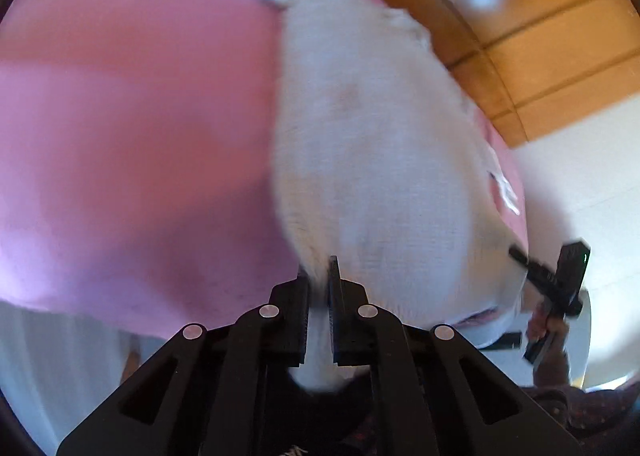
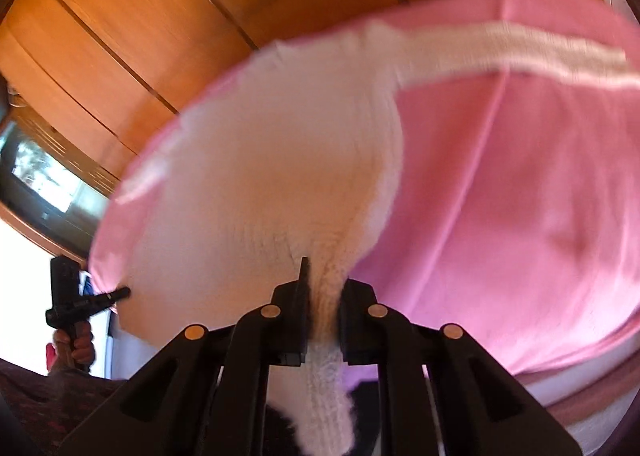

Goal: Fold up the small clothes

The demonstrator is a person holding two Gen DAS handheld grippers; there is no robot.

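Note:
A small pink garment (image 1: 140, 136) with a white fleecy part (image 1: 380, 136) hangs lifted and spread in front of both cameras. In the left wrist view my left gripper (image 1: 319, 288) is shut on the white fleece at its lower edge. The right gripper (image 1: 518, 254) shows at the far right, in a hand (image 1: 548, 324), pinching the same edge. In the right wrist view my right gripper (image 2: 324, 292) is shut on a bunched strip of the white fleece (image 2: 260, 176), with the pink cloth (image 2: 520, 176) to its right. The left gripper (image 2: 120, 292) holds the garment's left edge there.
Orange wooden panels (image 1: 540, 36) (image 2: 160, 16) fill the background behind the garment. A pale white surface (image 1: 592, 176) lies to the right in the left wrist view. A dark framed screen or window (image 2: 40, 176) sits at the left. Dark patterned fabric (image 2: 40, 396) is in the lower corner.

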